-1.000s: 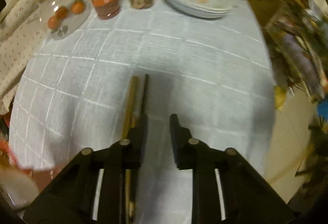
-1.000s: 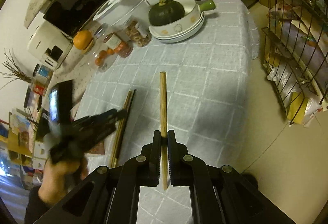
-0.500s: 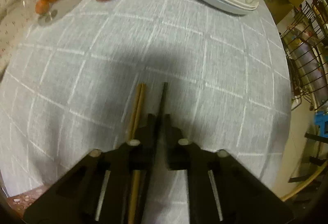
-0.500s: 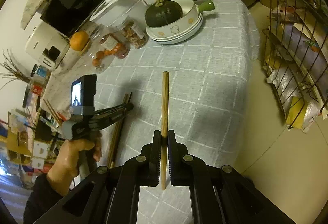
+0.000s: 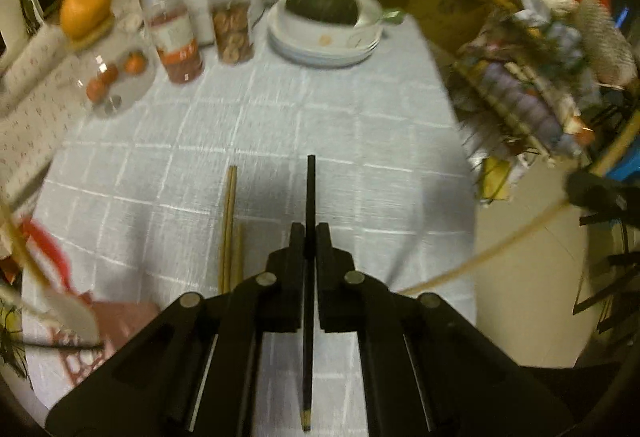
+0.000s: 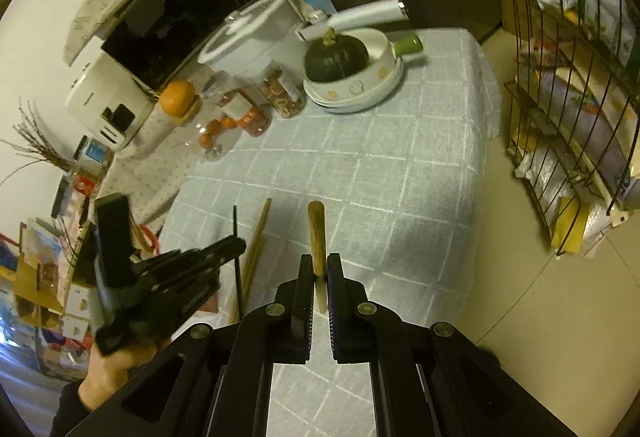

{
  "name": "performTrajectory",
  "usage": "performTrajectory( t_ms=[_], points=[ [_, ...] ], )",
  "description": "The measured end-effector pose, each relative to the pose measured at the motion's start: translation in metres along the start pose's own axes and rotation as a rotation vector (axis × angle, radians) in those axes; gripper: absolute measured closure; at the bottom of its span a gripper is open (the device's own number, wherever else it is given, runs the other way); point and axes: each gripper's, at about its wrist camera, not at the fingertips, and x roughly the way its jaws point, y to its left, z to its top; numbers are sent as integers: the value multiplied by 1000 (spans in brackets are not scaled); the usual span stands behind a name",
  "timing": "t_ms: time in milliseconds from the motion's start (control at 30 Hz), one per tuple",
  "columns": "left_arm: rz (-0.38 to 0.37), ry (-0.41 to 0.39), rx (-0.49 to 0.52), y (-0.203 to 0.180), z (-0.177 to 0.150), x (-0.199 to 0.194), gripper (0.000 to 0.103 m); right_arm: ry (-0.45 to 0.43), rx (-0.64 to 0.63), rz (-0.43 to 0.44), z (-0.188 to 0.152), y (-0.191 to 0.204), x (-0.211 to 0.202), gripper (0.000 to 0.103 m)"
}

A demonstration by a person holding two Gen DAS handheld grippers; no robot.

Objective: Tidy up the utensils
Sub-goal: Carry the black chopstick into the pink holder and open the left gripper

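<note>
The left claw (image 5: 310,233) is pinching a black chopstick (image 5: 310,193) above the surface (image 5: 360,125), wooden chopsticks (image 5: 229,225) lying to its left, while the right claw (image 6: 319,269) is pinching a wooden stick (image 6: 317,237).

Left hand-held gripper (image 5: 309,237): jaws closed on a dark chopstick (image 5: 310,197), pointing steeply down above the desk (image 5: 360,141). Right hand-held gripper (image 6: 319,269): jaws clamped on a light wooden chopstick (image 6: 316,233), angled downward. A hand (image 6: 108,369) grips the left unit's handle.
</note>
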Motion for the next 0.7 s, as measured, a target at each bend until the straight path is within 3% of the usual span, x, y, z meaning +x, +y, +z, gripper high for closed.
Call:
performTrajectory(
  t_ms=[233,400,700],
  points=[
    [-11,-136,8,0,-26,-60,97,-90,-136,-56,-9,34,-31,97],
    [-64,-216,-9,14,-45,-100,97,-105,-215,-26,-16,52,-48,97],
    [-83,-416,-40,37,-57,-167,97,-128,-244,17,-23,72,-58,97]
  ],
)
